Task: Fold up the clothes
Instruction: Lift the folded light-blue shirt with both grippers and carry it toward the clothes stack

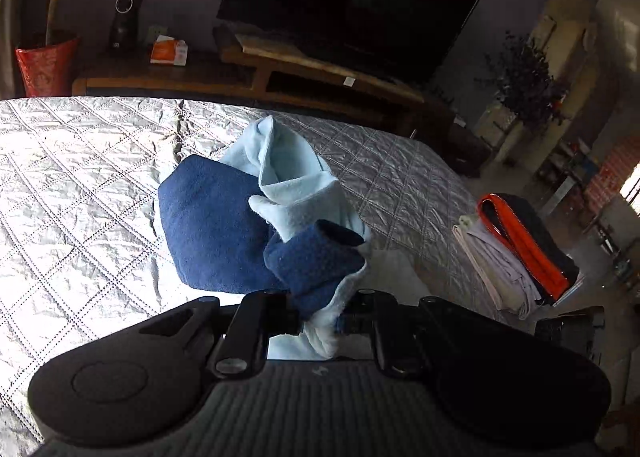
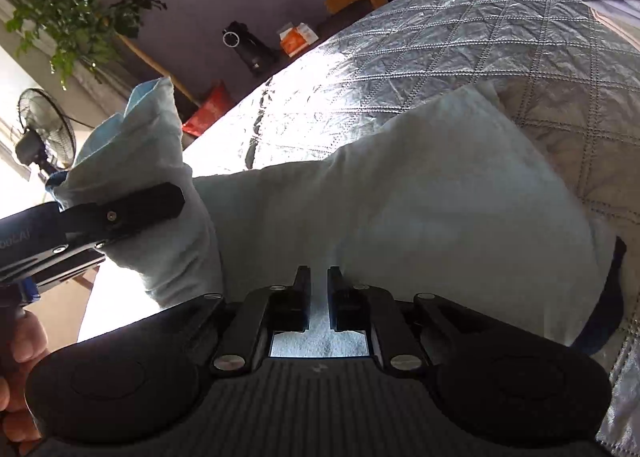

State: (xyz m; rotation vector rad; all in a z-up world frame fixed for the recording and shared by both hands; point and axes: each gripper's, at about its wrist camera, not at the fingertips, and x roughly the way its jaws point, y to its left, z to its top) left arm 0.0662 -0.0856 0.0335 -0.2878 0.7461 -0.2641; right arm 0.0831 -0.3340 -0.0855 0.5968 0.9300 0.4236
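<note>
A fleece garment (image 1: 224,233), dark blue outside and pale blue inside, hangs bunched over the silver quilted bed (image 1: 80,185). My left gripper (image 1: 318,313) is shut on a fold of it near its lower edge. In the right wrist view the pale blue side of the garment (image 2: 420,209) spreads over the bed (image 2: 460,37). My right gripper (image 2: 319,297) has its fingers close together with the pale fabric between them. The left gripper (image 2: 120,213) shows at the left of that view, clamped on a raised bunch of the cloth.
A stack of folded clothes with an orange-and-black jacket on top (image 1: 528,253) lies at the bed's right edge. Beyond the bed stand a TV (image 1: 352,5) on a wooden stand, a red bin (image 1: 46,65) and a plant (image 1: 528,85). A fan (image 2: 44,129) stands by the window.
</note>
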